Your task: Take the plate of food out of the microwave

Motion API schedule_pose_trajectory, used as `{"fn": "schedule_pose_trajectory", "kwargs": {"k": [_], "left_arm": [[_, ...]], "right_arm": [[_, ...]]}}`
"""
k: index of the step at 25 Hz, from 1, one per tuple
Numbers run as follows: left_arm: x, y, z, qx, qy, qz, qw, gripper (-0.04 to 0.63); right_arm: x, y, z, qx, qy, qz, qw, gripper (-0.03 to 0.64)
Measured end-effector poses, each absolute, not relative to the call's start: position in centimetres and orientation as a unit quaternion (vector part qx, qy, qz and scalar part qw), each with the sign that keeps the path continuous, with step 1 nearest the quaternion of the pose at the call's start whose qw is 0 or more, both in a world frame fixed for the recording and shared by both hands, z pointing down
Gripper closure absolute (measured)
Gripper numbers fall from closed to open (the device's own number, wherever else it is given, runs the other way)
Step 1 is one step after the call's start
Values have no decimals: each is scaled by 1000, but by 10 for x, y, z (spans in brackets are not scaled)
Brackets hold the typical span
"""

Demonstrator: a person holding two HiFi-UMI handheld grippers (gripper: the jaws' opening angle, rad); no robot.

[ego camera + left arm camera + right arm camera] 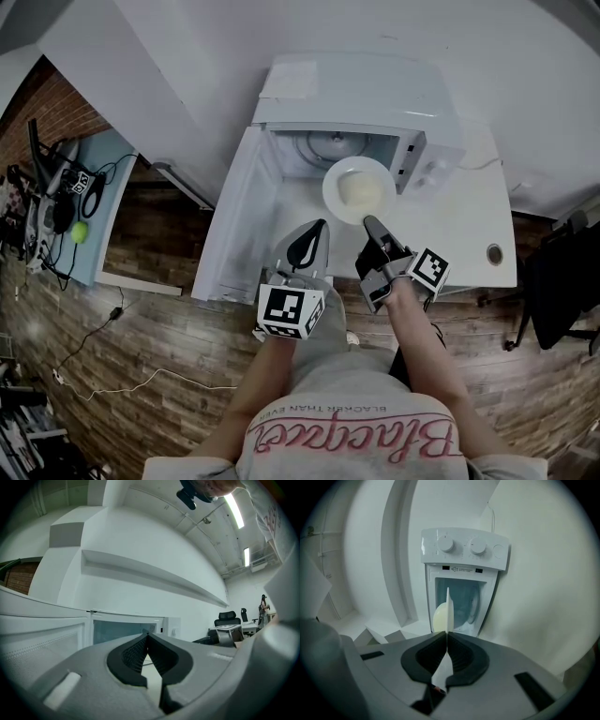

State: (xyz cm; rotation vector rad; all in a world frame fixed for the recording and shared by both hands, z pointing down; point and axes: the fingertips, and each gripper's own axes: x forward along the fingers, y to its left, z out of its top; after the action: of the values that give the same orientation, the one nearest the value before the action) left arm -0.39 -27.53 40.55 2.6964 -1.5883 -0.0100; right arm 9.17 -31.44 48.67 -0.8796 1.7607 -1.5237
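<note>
Plate point(336, 176) with a pale mound of food point(362, 192) hangs over the counter point(473, 239), just outside the open microwave point(375, 103). The right gripper point(368, 223) pinches its near rim. The left gripper point(317, 230), jaws pressed together on nothing, points level beside the open door point(234, 220).
</note>
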Motion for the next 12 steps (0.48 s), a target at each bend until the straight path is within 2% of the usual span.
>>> {"fn": "schedule_pose_trajectory", "kwargs": {"k": [12], "left_arm": [[1, -251, 400, 859, -511, -12, 2, 591]], "right_arm": [[102, -287, 475, -335, 672, -575, 325, 597]]}}
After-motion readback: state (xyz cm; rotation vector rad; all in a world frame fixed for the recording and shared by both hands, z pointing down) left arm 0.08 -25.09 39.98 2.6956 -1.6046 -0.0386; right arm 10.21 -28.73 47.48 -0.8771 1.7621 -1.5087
